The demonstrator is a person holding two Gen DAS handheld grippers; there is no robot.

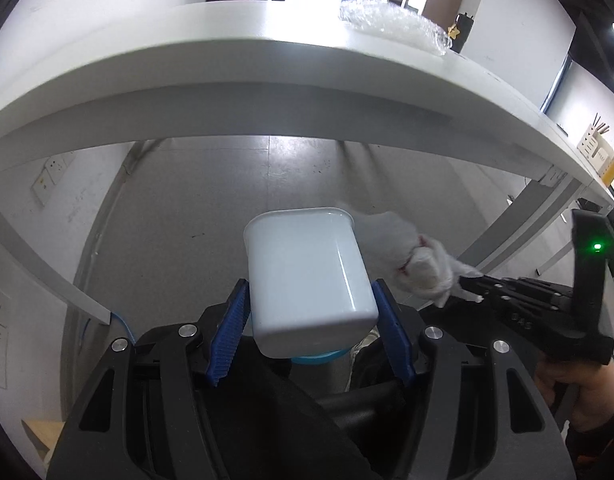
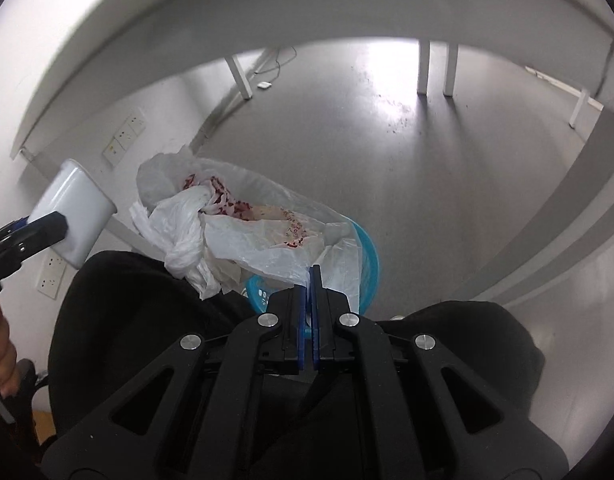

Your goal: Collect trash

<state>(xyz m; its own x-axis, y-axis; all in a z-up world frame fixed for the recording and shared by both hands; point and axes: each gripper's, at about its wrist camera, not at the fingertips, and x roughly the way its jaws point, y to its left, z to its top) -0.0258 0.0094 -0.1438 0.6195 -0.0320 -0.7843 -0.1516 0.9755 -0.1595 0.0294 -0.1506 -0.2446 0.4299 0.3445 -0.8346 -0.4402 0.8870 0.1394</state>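
Trash bag (image 2: pixel 243 236) pinched by right tool (image 2: pixel 310 276), hiding blue bin (image 2: pixel 369 256), left tool (image 1: pixel 307 312) clamping white tub (image 1: pixel 307 276).

I count 1 white bin (image 1: pixel 307 280), 1 blue basket (image 2: pixel 367 256) beside it, 1 tied plastic bag (image 2: pixel 235 236), 2 grippers, 1 bubble-wrap piece (image 1: pixel 395 24) above.

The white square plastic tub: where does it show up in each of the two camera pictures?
Left wrist view: the white square plastic tub sits low in the centre, clamped between the left tool's blue pads.
Right wrist view: it is at the far left edge, tilted, above the person's hand.
Shared landmark: the knotted white plastic bag, held beside the tub, over a blue bin in the right view.
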